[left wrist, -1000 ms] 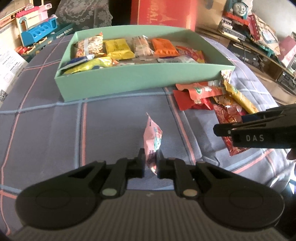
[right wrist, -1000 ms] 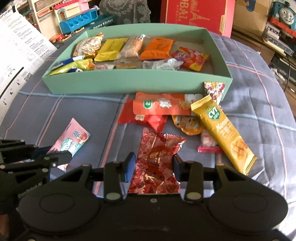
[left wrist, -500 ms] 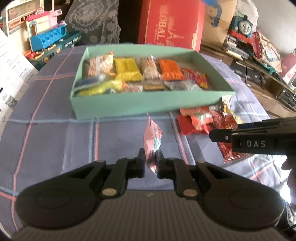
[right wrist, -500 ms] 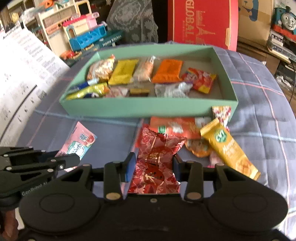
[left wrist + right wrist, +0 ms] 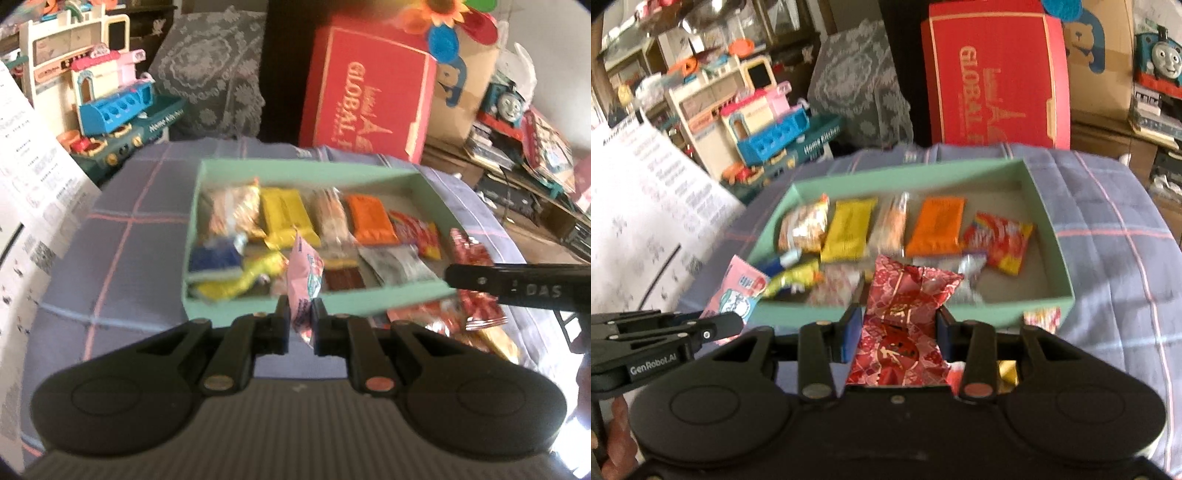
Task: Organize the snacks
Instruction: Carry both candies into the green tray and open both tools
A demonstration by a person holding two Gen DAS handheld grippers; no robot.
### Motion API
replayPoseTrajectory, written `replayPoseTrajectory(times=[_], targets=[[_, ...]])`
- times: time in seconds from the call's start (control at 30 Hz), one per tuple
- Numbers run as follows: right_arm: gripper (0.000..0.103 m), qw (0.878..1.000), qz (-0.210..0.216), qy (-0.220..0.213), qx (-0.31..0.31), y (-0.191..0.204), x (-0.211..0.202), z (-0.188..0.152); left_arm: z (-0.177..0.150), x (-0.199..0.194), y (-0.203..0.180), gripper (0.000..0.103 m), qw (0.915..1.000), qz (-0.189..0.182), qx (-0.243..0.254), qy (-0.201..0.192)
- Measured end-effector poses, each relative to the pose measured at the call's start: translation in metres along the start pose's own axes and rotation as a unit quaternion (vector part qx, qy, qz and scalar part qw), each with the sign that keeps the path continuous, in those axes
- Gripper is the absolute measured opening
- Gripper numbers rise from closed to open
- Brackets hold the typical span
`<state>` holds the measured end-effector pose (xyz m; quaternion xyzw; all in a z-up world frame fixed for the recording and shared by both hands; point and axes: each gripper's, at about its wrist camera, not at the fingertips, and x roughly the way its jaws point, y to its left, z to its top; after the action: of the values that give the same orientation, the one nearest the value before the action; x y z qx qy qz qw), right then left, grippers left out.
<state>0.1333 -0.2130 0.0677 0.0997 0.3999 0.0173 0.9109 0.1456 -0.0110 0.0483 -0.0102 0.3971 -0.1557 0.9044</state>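
- The pink packet point(image 5: 303, 284) is a small, flat foil-type sachet; I judge it light, soft and crinkly, likely to flop and to slip if pinched only at a thin sealed edge.
- It stands on edge between the fingers of the left gripper point(image 5: 300, 326), which is pressed together on its lower part; most of the packet sticks up and away beyond the fingertips, in front of the near wall of the green box point(image 5: 369, 301).
- A hold lower on the body, as here, looks safer than one at the seam; the free upper end could still sag when it is tilted over the box.
- The red patterned packet point(image 5: 905, 317) is larger and puffier, also light and pliable, with a glossy skin that I would expect to be slippery.
- The right gripper point(image 5: 897, 334) pinches it across its width, the jaws set wider than the left ones; its far end reaches to the box's near wall, its near end lies back under the gripper body.
- Both packets are held clear of the cloth, just on the near side of the box; the pink one is toward the near-left corner, the red one nearer the middle.
- Inside the box, snacks lie in rows: a yellow packet point(image 5: 849, 229), an orange packet point(image 5: 936, 227) and a red-and-yellow packet point(image 5: 999, 242) along the far side, smaller ones nearer.
- The right end of the box floor looks bare, a likely spot for the bulkier red packet.
- More loose snacks point(image 5: 443, 321) lie on the plaid cloth point(image 5: 122, 236) to the right of the box.
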Motion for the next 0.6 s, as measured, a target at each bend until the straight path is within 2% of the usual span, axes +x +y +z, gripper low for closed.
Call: replayPoseTrajectory(times=[0.17,0.3,0.6], targets=[[0.041,1.0,0.007,-0.016,0.013,-0.007,0.012,0.022,0.03,0.015,0.015,0.011,0.9998,0.014,-0.011,-0.002],[0.041,0.999,0.017,-0.016,0.025,-0.013,0.027,0.04,0.052,0.034,0.021,0.011,0.9998,0.011,-0.018,0.003],[0.041,0.998,0.016,-0.009,0.057,-0.035,0.055,0.056,0.073,0.08,0.003,0.011,0.9995,0.002,0.002,0.031]])
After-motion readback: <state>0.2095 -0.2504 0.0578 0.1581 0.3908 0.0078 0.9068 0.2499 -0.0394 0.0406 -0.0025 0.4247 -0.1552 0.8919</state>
